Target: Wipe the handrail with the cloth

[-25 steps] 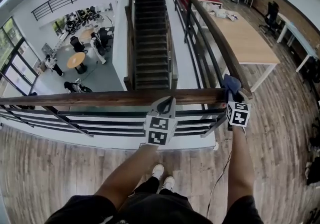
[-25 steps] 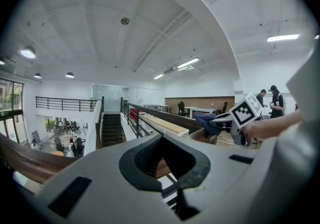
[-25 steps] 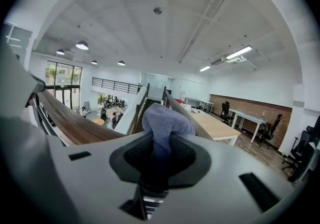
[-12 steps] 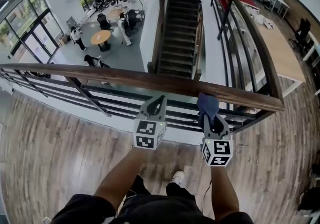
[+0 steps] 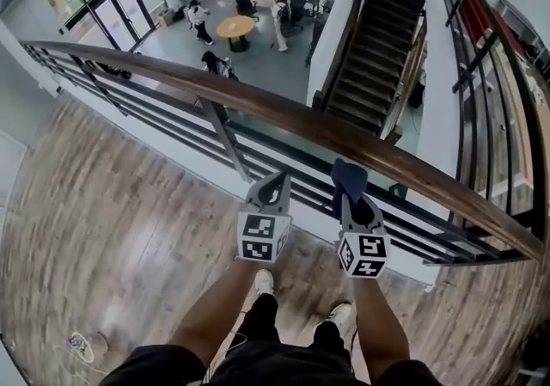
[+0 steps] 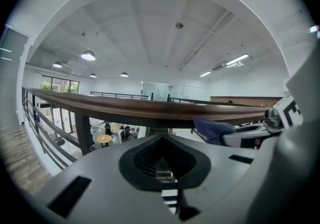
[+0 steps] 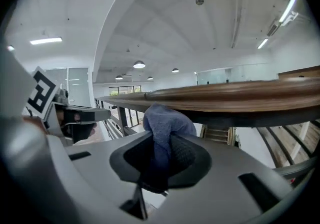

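Two claws: the left claw (image 5: 278,180) is hovering with its jaws together and nothing in them, just short of the handrail (image 5: 301,123); the right claw (image 5: 350,191) is clamping a blue cloth (image 5: 348,174).
Cloth: it is bunching out past the right claw's tips and sitting at the near, lower edge of the wooden handrail. The right gripper view is showing it tucked up under the wood, though real contact cannot be told.
Slip risk: only a narrow fold seems to be sitting between the jaws, so a hard drag along the wood could be tugging it loose.
Drop risk: the handrail is bordering an open drop to the lower floor (image 5: 258,62), where people are standing, so a freed cloth could be falling past the railing post (image 5: 225,139).
Coverage risk: with the cloth sitting this low, the top of the handrail may be going unwiped.
Knock risk: the idle left claw is hanging just beside the right claw and could be bumping it or the handrail.
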